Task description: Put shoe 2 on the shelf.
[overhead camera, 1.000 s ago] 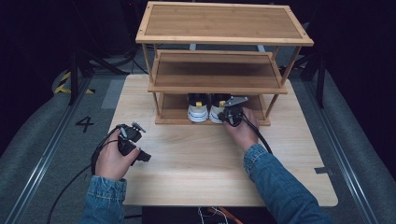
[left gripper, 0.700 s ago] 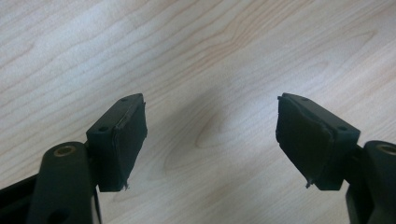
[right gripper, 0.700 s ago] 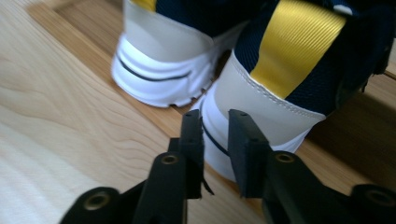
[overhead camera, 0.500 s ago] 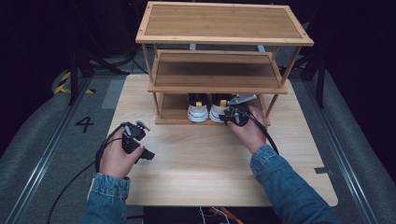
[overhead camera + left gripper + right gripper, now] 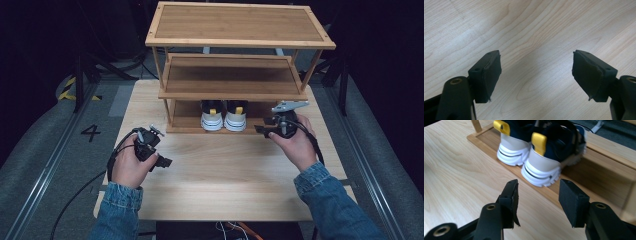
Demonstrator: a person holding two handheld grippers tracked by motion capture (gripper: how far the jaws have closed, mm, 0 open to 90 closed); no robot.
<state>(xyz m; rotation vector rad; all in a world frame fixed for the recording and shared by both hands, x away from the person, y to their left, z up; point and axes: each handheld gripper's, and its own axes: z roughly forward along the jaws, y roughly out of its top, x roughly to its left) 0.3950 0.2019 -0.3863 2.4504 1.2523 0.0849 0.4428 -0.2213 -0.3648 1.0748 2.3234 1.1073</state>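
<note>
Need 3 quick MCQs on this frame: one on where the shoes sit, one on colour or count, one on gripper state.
1. Where do the shoes stand?
A. on the bottom shelf of the rack
B. on the top shelf
C. on the table in front of the rack

2. What colour are the pull tabs at the heels?
A. red
B. yellow
C. green

3. How does the right gripper stand?
A. shut on a shoe
B. shut on nothing
C. open, with nothing between the fingers

Key:
1 A: in the high view the two heels show under the middle shelf, on the lowest board.
2 B: the right gripper view shows a yellow tab on each heel.
3 C: its jaws have just been opening, and the right gripper view shows a gap between them, short of the nearer heel.
</note>
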